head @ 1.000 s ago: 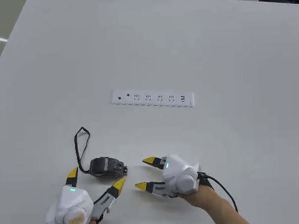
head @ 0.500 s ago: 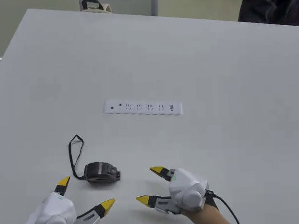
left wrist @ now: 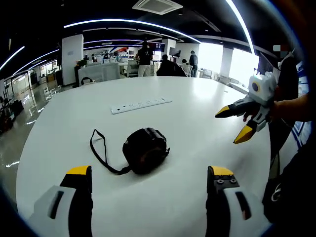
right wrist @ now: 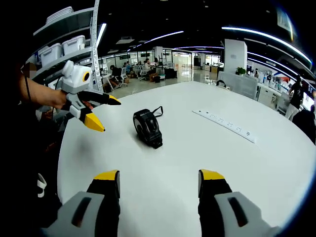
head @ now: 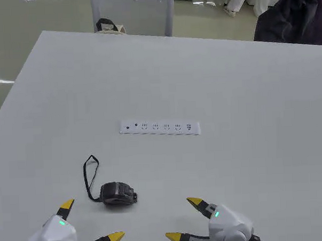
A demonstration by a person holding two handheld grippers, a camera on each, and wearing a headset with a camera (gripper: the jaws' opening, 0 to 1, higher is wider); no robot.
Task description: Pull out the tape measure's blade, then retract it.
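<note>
Currently the left gripper (head: 90,222) has its fingers wide and empty near the tape measure (head: 117,193), which lies blade undrawn on the tabletop (head: 229,85); the right gripper (head: 184,220) gapes likewise. Pulling the blade from a poorly clamped case would probably drag it along.

I look over a broad white surface (head: 245,85) in an open-plan office. Beyond its far edge the floor (head: 18,25) is glossy and pale green. Long curved light strips (left wrist: 123,22) cross a dark ceiling. Bright windows (left wrist: 239,64) line one side, shelving (right wrist: 64,47) carries white bins, and a white column (right wrist: 234,52) stands farther back.
</note>
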